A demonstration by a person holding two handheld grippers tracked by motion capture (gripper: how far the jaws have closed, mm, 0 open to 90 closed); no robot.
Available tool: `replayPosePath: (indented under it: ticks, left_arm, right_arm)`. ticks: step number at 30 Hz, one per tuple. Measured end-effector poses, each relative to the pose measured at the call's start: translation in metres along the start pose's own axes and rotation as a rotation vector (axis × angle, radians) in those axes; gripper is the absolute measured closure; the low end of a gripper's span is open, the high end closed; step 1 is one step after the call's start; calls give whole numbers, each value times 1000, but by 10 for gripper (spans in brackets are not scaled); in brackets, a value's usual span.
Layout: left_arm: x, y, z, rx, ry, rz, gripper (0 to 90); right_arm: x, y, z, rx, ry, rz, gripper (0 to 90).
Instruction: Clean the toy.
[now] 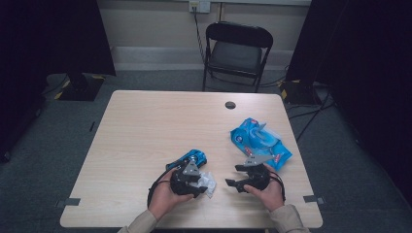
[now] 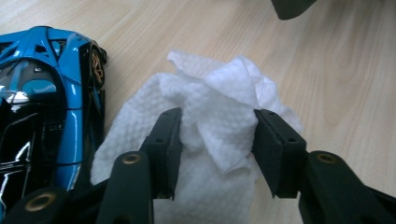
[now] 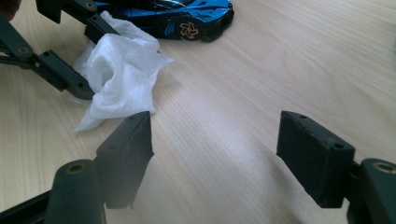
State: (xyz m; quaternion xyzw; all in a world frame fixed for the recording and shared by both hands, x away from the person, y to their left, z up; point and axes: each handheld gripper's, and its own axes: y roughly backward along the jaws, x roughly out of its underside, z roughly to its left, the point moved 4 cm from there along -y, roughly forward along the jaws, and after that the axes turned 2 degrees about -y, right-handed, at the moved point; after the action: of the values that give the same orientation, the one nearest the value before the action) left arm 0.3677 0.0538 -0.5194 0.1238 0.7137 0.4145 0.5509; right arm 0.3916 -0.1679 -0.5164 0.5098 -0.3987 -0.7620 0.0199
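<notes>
A: Where does the white wipe [image 2: 210,126] sit?
B: Crumpled on the counter [image 1: 145,131], bunched between the jaws of the left gripper [image 2: 215,140]. Both pads [image 2: 170,140] press into its folds, about half closed, so the left gripper has hold of it.
A: What lies next to that gripper?
B: The blue toy car [image 2: 46,102], just beside its left jaw; the edge of the wipe reaches close to the car's wheel, though I cannot tell if they touch.
A: And the right gripper [image 3: 215,149]?
B: Its jaws stand wide apart with bare counter between them, holding nothing. The wipe lies ahead of it, just beyond its left jaw, with the car farther off behind the wipe.
A: Anything else near it?
B: In the high view, a blue wipes packet [image 1: 260,141] lies on the counter just beyond the right gripper, well apart from the wipe.
</notes>
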Motion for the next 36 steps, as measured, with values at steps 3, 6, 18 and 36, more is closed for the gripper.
replayPosePath:
  ticks: [3,6,18,36]
  left_arm:
    - [0,0,-1,-25,-19,7,615]
    - [2,0,-2,-59,-9,-12,709]
    - [2,14,-1,1,55,18,858]
    - [28,92,25,-91,192,-73,860]
  right_arm:
    - [0,-1,1,-2,5,3,256]
    - [-1,-3,2,4,8,6,235]
    - [-2,-7,0,7,9,29,205]
    - [-45,-43,16,-21,87,41,187]
